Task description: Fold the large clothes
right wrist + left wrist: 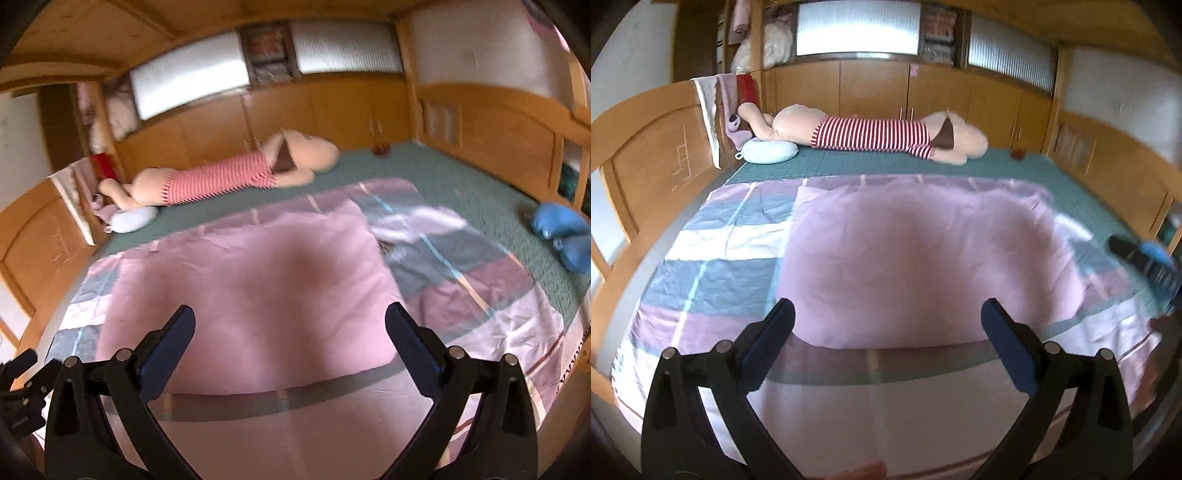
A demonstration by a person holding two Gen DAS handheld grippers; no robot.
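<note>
Sheet (923,266), pink on upper face, plaid of grey, white and mauve beneath: spread flat across near half of bed (886,164), one flap already turned over onto middle so pink side shows and plaid border stays exposed at left, right and near edge. Laid wide and smooth, presumably to give straight edges for next fold.

Left tool (888,325): fingers spread wide, nothing between them, held above near edge of pink flap. Judged poised for fresh grasp rather than carrying cloth.

Right tool (290,326): likewise spread wide and empty, above same near edge, angled toward right side of sheet. Seen also at far right of left wrist view, blurred.

Plush toy (871,134) in red-striped top: stretched along far side of bed against wooden cabinets (871,86), well apart from sheet, likely kept clear of folding area.

Pale blue cushion (770,151): beside toy, near headboard (646,147).

Blue soft item (565,236): on green cover at right, apart from sheet; kind cannot be told.

Small dark object (1019,153): far corner, too small to identify.
</note>
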